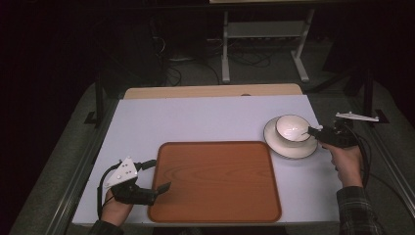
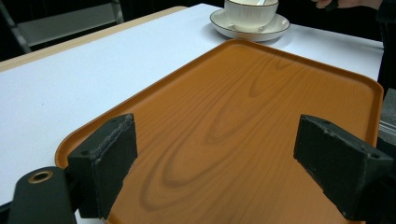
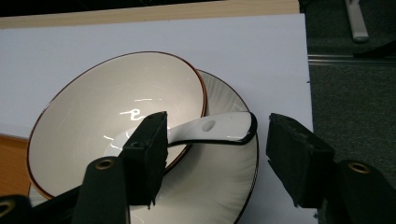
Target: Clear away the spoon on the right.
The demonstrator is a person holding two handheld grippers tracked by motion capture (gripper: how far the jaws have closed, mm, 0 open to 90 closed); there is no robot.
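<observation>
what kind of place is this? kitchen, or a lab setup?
Most likely a lab or recording workspace, not a kitchen. A white work table stands on metal framing, loose cables lie on the grey floor behind it, and the tray, bowl and plate sit laid out like props.

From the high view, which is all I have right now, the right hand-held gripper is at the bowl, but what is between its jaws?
Observer: The handle of a white spoon, which lies in the bowl. In the right gripper view the jaws of the right hand-held gripper stand on either side of it.
Operator: Are they pressing on it?
Observer: No. The right pad stands clear of the handle's end, with a gap between them.
Operator: What does the bowl sit on?
Observer: A white saucer with a dark rim.
Operator: And the left hand-held gripper?
Observer: The left hand-held gripper is open above the near part of the wooden tray, with nothing between its jaws.
</observation>
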